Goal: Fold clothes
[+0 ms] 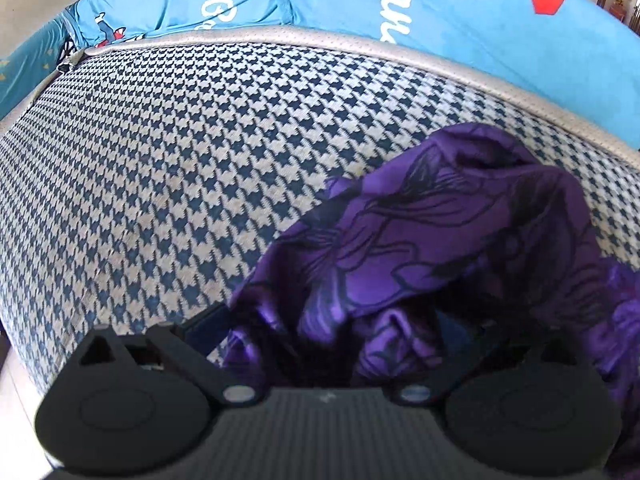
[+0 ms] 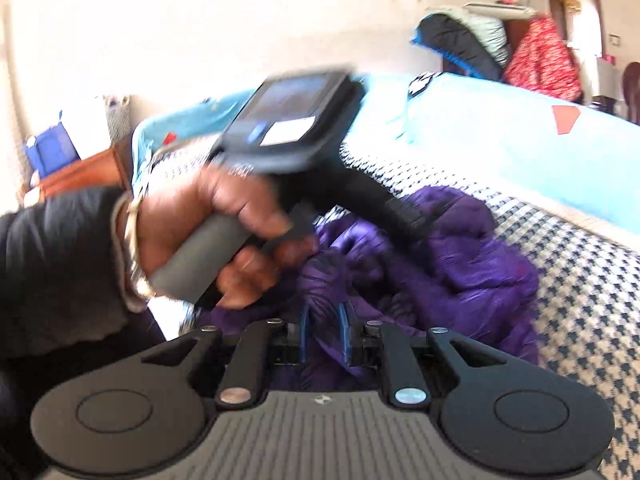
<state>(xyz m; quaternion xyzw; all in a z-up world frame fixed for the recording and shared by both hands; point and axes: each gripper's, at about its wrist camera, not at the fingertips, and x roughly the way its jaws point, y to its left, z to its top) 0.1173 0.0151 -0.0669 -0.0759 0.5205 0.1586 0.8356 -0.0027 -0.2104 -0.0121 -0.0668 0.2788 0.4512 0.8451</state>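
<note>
Surface: wide cushion in navy-and-white houndstooth cloth [image 1: 160, 152], closed at the far side by a grey piped edge [image 1: 280, 36]; behind it, a bright blue printed sheet [image 1: 480, 20]; pale wall and hanging clothes [image 2: 536, 60] far to the right in the right wrist view.
Left hand: [image 2: 208, 232] coming out of a dark sleeve [image 2: 52, 264], wrapped around a grey handle, aiming steeply down at the heap.
Left gripper: [image 1: 340, 320] released, jaws spread wide; one black finger [image 1: 208, 320] showing at the cloth's border, the other buried under a fold; nothing pinched, as far as visible.
Garment: purple shiny garment with dark flower outlines [image 1: 440, 240], crumpled in a heap on the right half of the cushion, near the grey piped edge but not over it.
Right gripper: [image 2: 324, 336] clenched narrowly on a fold of the garment, blue pads [image 2: 344, 336] pressing the cloth from both sides.
Step in hand: probably taking a second hold, so as to lift and spread the heap.
Doing it well: better to pinch one single layer at a hem or corner, not a thick bunch; better to keep the two holds apart, so that the cloth opens when pulled.
Edges: hems and corners hidden inside the folds; slippery cloth, likely to slide out of a shallow pinch.
Open room: plenty of bare houndstooth to the left for laying flat; little room to the right and behind.
</note>
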